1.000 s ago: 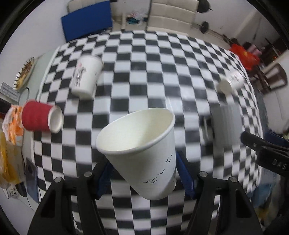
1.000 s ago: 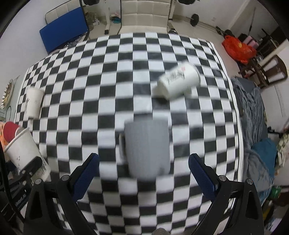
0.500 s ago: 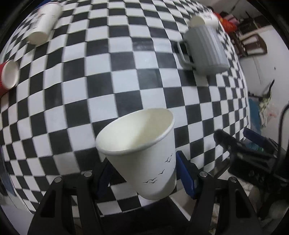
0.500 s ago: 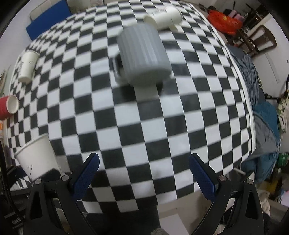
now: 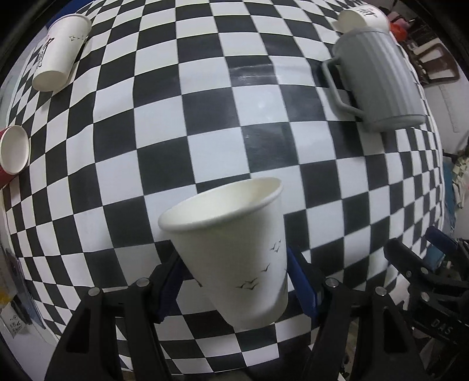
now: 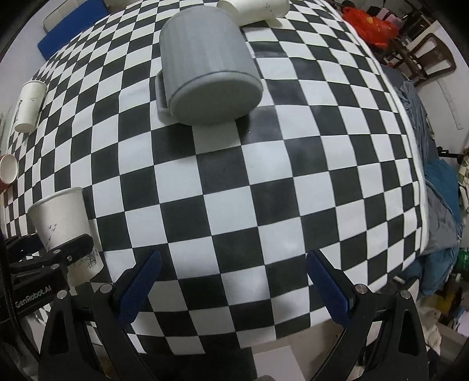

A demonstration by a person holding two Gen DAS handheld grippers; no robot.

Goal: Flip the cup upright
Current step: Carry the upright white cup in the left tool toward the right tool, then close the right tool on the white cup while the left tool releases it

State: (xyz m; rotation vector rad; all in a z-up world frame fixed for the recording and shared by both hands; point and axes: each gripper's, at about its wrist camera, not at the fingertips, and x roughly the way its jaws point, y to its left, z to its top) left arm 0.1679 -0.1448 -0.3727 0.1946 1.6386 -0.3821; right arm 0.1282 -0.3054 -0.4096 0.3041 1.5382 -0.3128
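Observation:
My left gripper (image 5: 234,281) is shut on a white paper cup with small bird prints (image 5: 234,249). The cup is held mouth up, tilted a little, near the front edge of the checkered table (image 5: 205,123). The same cup shows at the left of the right wrist view (image 6: 63,228), low over the table; whether it touches the cloth I cannot tell. My right gripper (image 6: 233,287) is open and empty above the front of the table.
A grey ribbed mug (image 6: 205,64) lies upside down at the back middle (image 5: 378,79). A white paper cup (image 6: 255,10) lies on its side behind it. Another white cup (image 5: 60,52) and a red cup (image 5: 13,154) lie at the left.
Both grippers have dropped lower and drawn back toward the table's front edge. The left gripper keeps the bird cup, which now sits more upright. The grey mug has not moved.

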